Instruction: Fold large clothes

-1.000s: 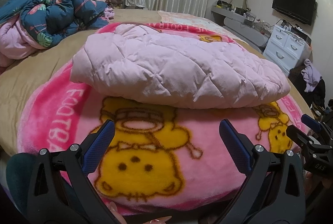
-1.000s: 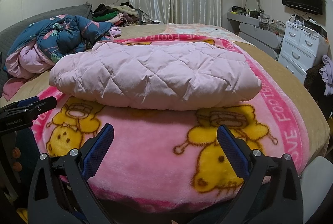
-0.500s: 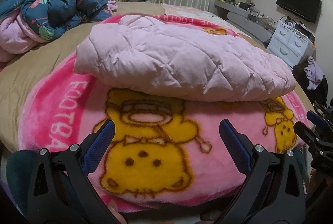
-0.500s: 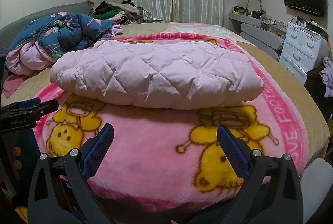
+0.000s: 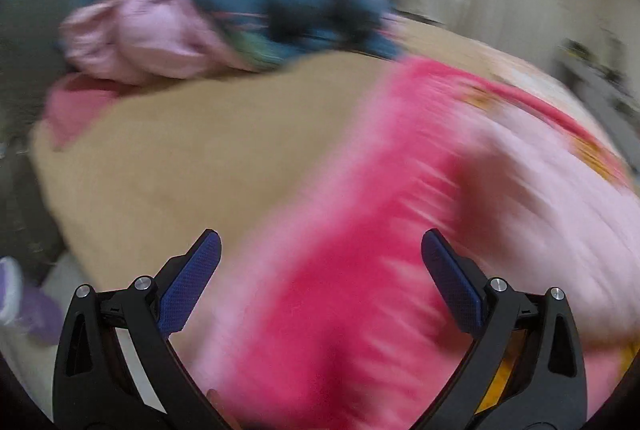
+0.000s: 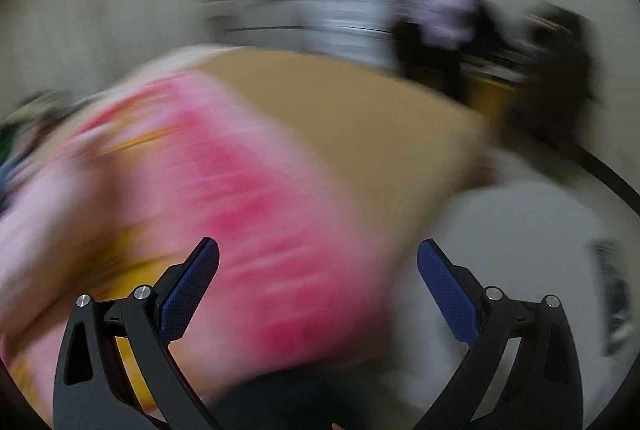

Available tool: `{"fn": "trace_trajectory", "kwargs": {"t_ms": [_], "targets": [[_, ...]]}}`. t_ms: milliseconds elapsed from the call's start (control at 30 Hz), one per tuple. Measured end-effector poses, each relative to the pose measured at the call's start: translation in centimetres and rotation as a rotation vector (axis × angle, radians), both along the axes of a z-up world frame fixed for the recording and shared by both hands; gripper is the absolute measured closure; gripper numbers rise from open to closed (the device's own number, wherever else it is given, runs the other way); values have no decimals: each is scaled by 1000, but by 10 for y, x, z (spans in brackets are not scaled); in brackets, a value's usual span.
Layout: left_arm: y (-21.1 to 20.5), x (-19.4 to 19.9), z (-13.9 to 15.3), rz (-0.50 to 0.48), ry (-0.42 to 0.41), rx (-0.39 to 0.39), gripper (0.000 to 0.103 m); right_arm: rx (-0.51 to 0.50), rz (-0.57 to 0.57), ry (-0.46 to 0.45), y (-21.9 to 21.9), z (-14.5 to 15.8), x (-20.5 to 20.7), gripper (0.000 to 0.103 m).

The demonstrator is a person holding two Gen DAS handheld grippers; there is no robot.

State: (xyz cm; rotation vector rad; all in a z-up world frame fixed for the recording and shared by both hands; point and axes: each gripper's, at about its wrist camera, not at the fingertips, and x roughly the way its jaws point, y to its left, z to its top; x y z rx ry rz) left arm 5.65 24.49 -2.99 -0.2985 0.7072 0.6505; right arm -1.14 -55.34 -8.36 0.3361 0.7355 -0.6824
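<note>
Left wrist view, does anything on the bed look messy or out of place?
Yes. A crumpled blue and pink quilt lies heaped at the far left of the bed, unfolded. The picture is heavily blurred, so finer detail cannot be judged.

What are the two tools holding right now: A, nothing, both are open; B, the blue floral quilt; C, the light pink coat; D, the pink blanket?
A: the left tool and the right tool both have their jaws spread wide with nothing between them, above the blurred pink blanket.
</note>
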Motion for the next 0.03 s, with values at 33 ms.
{"fn": "trace_trajectory", "kwargs": {"t_ms": [33], "targets": [[35,9,-5,60,17,18,9,-17,-82,52,-31,-10,-3,4]]}}
